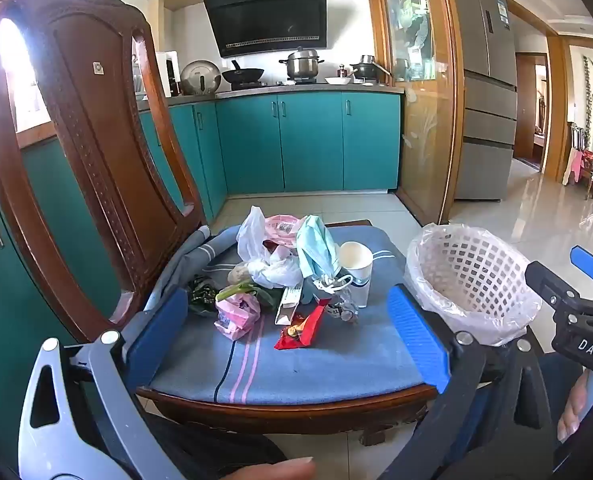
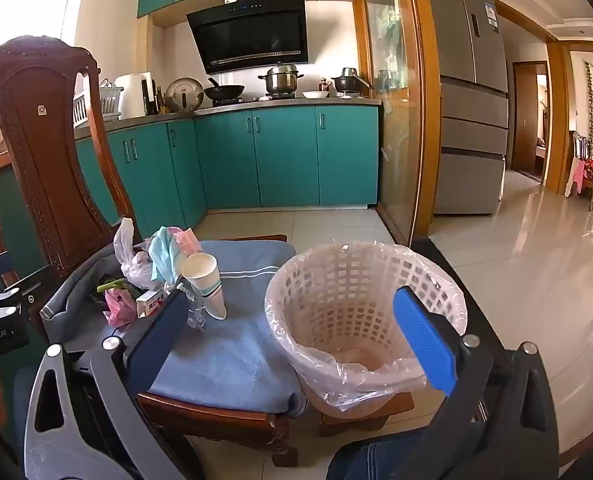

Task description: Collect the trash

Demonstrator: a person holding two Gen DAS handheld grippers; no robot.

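A pile of trash sits on the chair's blue cushion [image 1: 328, 364]: a red wrapper [image 1: 302, 330], a pink bag [image 1: 236, 314], a white paper cup [image 1: 358, 270], a blue face mask [image 1: 316, 250], white plastic bags [image 1: 256, 248] and a small box [image 1: 288, 304]. A white lattice bin [image 1: 472, 280] lined with clear plastic stands right of the cushion; it also shows in the right wrist view [image 2: 360, 316]. My left gripper [image 1: 288, 344] is open, just short of the pile. My right gripper [image 2: 292, 328] is open, in front of the bin and cup [image 2: 206, 284].
The wooden chair back [image 1: 84, 128] rises at the left. Teal kitchen cabinets [image 1: 296, 140] and a stove with pots stand behind. A glass partition [image 1: 420, 100] and grey fridge [image 1: 484, 92] are at the right, with glossy tiled floor [image 2: 536, 248] beyond.
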